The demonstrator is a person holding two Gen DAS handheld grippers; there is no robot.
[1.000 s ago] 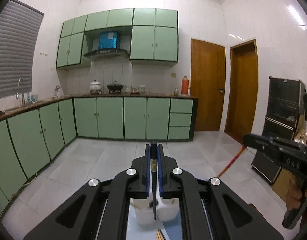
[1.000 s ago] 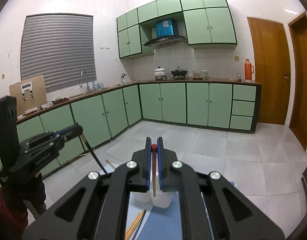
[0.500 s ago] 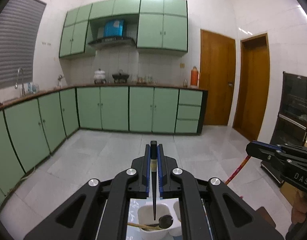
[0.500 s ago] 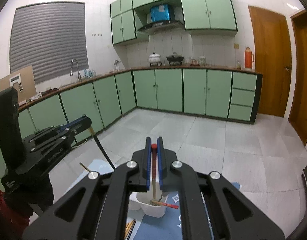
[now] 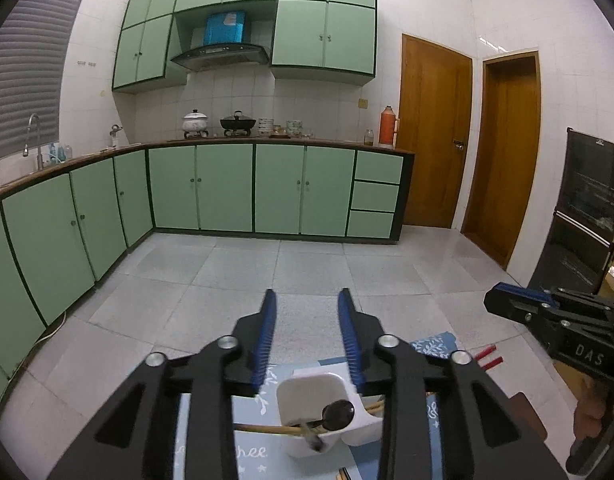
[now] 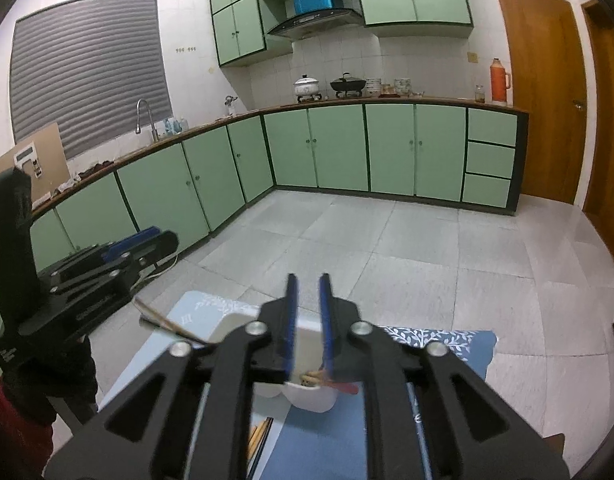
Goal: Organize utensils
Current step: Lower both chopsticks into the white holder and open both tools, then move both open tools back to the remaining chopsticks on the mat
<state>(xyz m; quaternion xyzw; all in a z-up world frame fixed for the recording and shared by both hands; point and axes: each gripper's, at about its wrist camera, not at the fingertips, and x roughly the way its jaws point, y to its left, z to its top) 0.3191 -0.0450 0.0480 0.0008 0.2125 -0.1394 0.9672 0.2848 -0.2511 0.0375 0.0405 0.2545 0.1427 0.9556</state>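
Note:
A white utensil holder (image 5: 307, 396) stands on a blue patterned mat (image 5: 247, 452) just below my left gripper (image 5: 307, 296). Its jaws are opening and nothing is between them. A black spoon (image 5: 339, 414) and wooden chopsticks (image 5: 267, 428) lie in the holder. In the right wrist view my right gripper (image 6: 309, 280) hangs over the same holder (image 6: 311, 398). Its jaws are opening too, with nothing between them. A red-ended utensil (image 6: 343, 387) rests in the cup. A thin blurred stick (image 6: 163, 320) juts out to the holder's left.
More chopsticks (image 6: 259, 436) lie on the mat (image 6: 439, 340) near the holder. Red stick ends (image 5: 489, 356) show by the other gripper (image 5: 547, 312). Green cabinets (image 5: 227, 188) line the far walls beyond a tiled floor. A black appliance (image 5: 591, 208) stands at the right.
Both grippers came down over the holder, each shut on a utensil. Both jaws have now parted, and the black spoon and the red-ended utensil lie in the holder.

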